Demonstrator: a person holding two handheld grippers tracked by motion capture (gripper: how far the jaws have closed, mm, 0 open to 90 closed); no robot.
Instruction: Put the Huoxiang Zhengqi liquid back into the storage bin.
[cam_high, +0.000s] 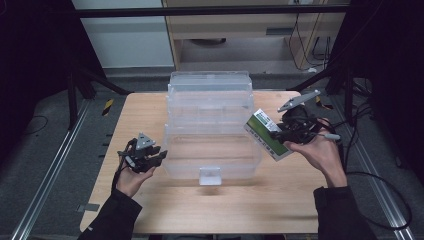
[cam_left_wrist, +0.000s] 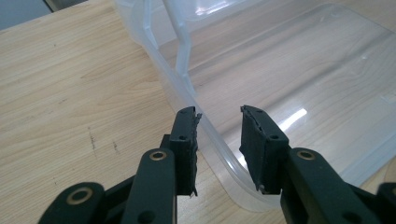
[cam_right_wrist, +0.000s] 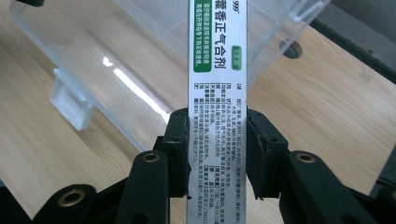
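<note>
High view: clear plastic storage bin (cam_high: 210, 150) with its lid open stands mid-table on the light wooden tabletop (cam_high: 150, 210); nothing visible inside it. Left gripper (cam_high: 145, 157) sits just beside the bin's left wall, right gripper (cam_high: 280, 134) at its right rim. Left gripper view adds detail: jaws spread, straddling the bin's rounded corner rim (cam_left_wrist: 219, 154). Right gripper view: jaws pinch a narrow green-and-white printed medicine box (cam_right_wrist: 215, 93) by its side faces, held over the bin's edge.
</note>
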